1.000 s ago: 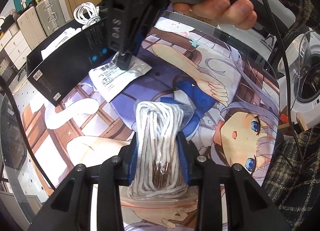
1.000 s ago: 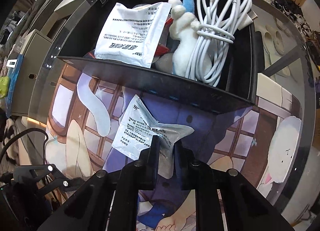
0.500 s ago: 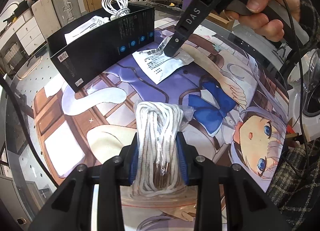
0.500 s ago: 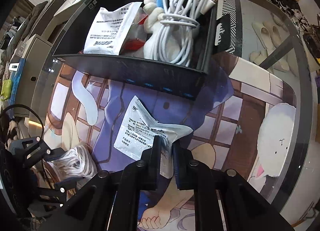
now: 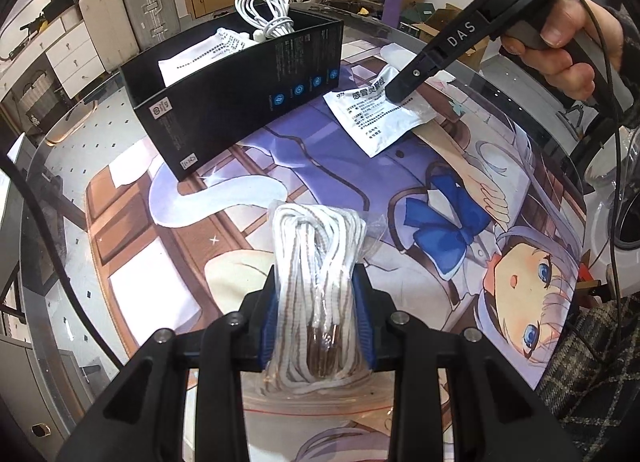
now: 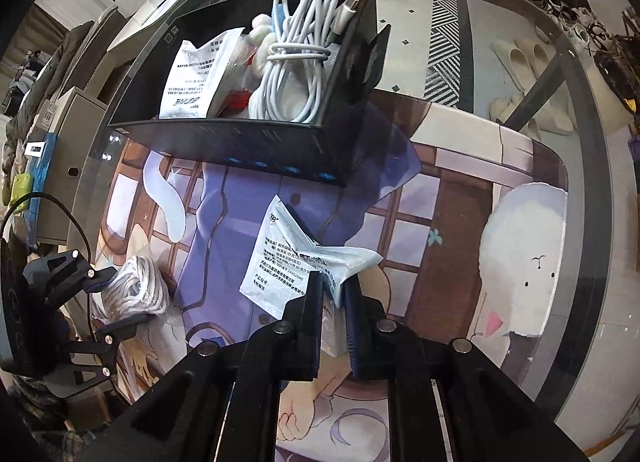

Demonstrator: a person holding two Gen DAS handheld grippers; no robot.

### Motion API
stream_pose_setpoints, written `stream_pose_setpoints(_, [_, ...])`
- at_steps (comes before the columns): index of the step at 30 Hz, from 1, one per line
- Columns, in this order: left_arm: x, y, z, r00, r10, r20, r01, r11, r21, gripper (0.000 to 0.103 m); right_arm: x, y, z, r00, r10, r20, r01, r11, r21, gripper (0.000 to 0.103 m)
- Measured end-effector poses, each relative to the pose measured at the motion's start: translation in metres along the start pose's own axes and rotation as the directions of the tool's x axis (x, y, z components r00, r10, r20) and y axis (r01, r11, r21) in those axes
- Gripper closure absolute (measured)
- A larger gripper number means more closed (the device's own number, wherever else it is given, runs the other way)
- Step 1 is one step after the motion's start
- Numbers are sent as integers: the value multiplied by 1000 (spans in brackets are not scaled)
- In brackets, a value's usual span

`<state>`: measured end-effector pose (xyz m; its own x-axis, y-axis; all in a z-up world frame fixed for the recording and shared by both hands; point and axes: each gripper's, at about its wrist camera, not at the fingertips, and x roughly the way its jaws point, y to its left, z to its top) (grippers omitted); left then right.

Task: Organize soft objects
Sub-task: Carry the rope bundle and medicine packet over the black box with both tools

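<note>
Two soft items are in hand over the printed mat (image 5: 248, 262). The rope bundle (image 5: 318, 286), in a clear plastic sleeve, sits squeezed between the left gripper's (image 5: 318, 326) blue pads, clamped round its middle. It looks light and limp; the loose film is probably slippery, so the mid-bundle hold suits it. The white sachet (image 6: 304, 262) is pinched at one crumpled corner by the right gripper (image 6: 334, 294), jaws nearly closed on it. It is thin, floppy, likely to droop and swing from that corner. Just beyond stands the black box (image 6: 280, 150), open-topped, holding another sachet (image 6: 196, 78), a white cable coil (image 6: 304, 50) and a plush toy (image 6: 260, 42). Room remains tight.
</note>
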<state>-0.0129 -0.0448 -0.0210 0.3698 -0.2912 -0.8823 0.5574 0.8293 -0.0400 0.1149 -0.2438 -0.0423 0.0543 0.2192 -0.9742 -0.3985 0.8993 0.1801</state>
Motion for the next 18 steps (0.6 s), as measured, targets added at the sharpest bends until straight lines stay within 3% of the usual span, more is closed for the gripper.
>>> stream_pose_setpoints(18, [-26,26,26,996,88,31,-86,994,-61,72,-43,0,-1,998,3,69,0,999,-36,93])
